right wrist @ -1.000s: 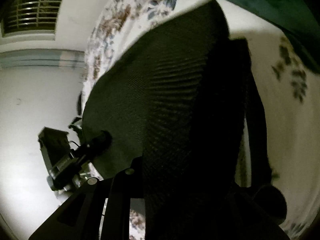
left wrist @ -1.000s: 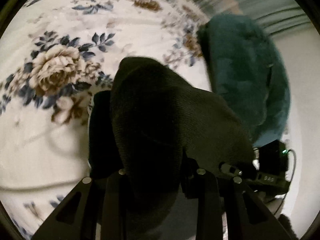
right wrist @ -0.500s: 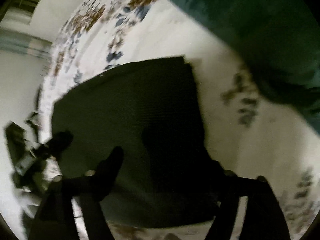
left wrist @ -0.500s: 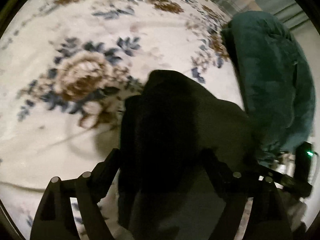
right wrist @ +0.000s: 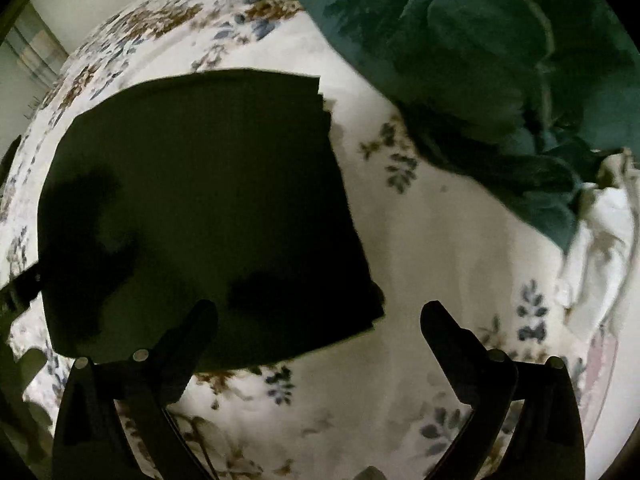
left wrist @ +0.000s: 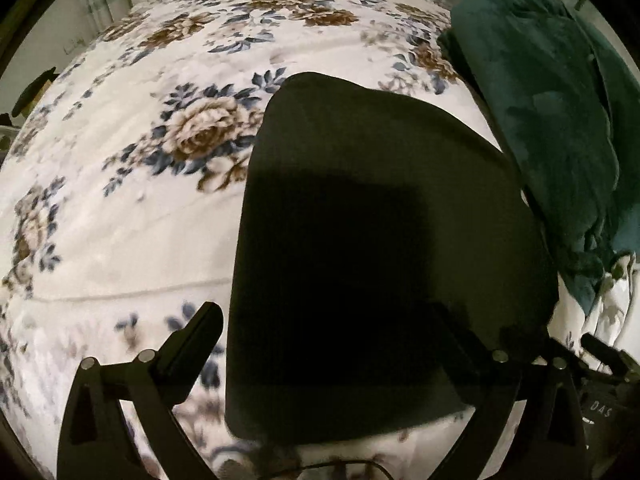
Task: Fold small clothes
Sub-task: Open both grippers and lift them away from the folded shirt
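Left wrist: black garment (left wrist: 360, 220) flat on bedspread (left wrist: 120, 220) | both claws spread

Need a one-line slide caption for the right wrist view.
Open right gripper above folded black garment on floral bedspread, teal blanket beyond.

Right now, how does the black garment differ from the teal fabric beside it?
The black garment lies flat in a neat rectangle with layered edges showing at its right side; the teal fabric is a rumpled heap. The black garment sits just ahead of both open tools, left tool and right tool; the teal fabric lies farther back, to the right. Both rest on the floral bedspread.
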A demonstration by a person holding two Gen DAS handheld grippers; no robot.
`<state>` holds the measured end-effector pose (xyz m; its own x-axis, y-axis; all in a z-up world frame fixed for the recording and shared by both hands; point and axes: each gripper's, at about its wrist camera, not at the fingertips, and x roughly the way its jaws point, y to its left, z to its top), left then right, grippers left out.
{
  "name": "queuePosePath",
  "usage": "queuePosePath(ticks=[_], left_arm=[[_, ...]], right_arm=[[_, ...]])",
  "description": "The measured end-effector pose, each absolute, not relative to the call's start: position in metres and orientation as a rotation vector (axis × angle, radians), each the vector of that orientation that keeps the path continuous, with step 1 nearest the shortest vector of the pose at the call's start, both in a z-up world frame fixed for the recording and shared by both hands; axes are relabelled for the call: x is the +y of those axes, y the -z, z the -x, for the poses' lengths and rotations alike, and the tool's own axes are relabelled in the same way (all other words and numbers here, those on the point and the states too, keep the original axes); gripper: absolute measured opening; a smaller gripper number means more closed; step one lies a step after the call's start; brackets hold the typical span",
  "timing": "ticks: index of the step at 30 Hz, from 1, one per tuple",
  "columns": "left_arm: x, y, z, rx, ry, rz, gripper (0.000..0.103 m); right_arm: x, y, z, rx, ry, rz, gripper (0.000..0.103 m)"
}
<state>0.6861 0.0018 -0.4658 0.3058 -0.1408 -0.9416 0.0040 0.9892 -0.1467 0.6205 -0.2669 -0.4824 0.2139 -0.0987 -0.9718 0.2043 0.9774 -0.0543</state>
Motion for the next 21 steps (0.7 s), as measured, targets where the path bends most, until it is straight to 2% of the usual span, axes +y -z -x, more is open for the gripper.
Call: queuePosePath(ticks=[5, 10, 21], left_arm=[[-0.005, 0.425, -0.656, 1.22, 0.079, 0.1, 0.102], [-0.008, 0.357, -0.615, 1.149, 0.063, 0.058, 0.102], [-0.012, 0.198, -0.508, 1.015, 0.067, 0.007, 0.102]], right_arm=[[-0.256, 0.435, -0.595, 1.269, 0.222, -0.029, 0.103], [-0.249, 0.366, -0.556, 1.201, 0.232, -0.032, 0.103], [-0.229, 0.168, -0.439, 0.995, 0.245, -0.004, 0.103]])
